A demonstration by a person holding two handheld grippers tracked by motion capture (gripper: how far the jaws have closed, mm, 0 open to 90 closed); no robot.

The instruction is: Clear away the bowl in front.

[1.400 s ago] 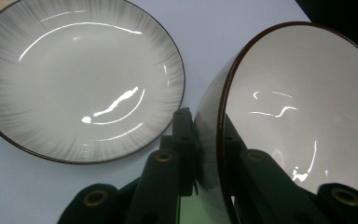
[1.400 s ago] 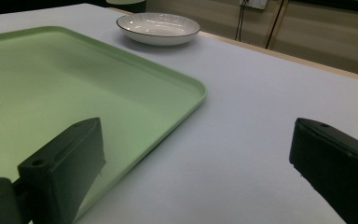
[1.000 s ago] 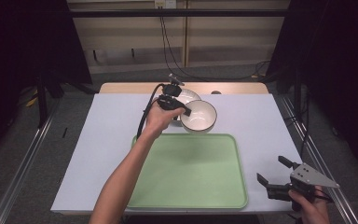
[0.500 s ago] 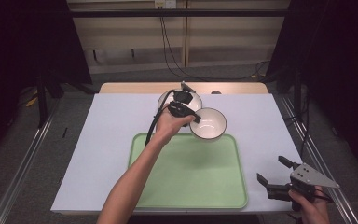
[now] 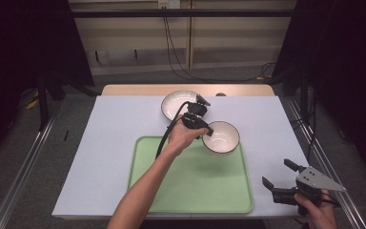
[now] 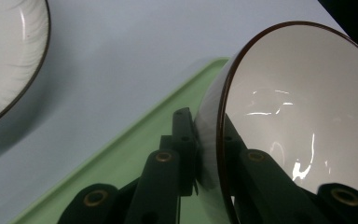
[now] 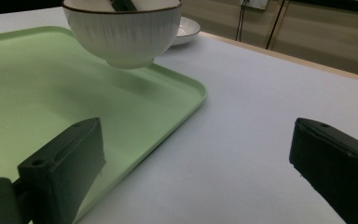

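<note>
Left tongs (image 5: 201, 128) clamped on the bowl (image 5: 221, 137) rim above the tray (image 5: 190, 191) far corner, right tongs (image 5: 279, 180) released: lower level, gently.

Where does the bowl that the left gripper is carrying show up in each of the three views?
High view: the bowl sits right of centre, over the far right corner of the green tray.
Left gripper view: it fills the right side, its rim clamped between the jaws.
Right gripper view: top centre, lifted above the tray.
Shared landmark: the green tray.
</note>
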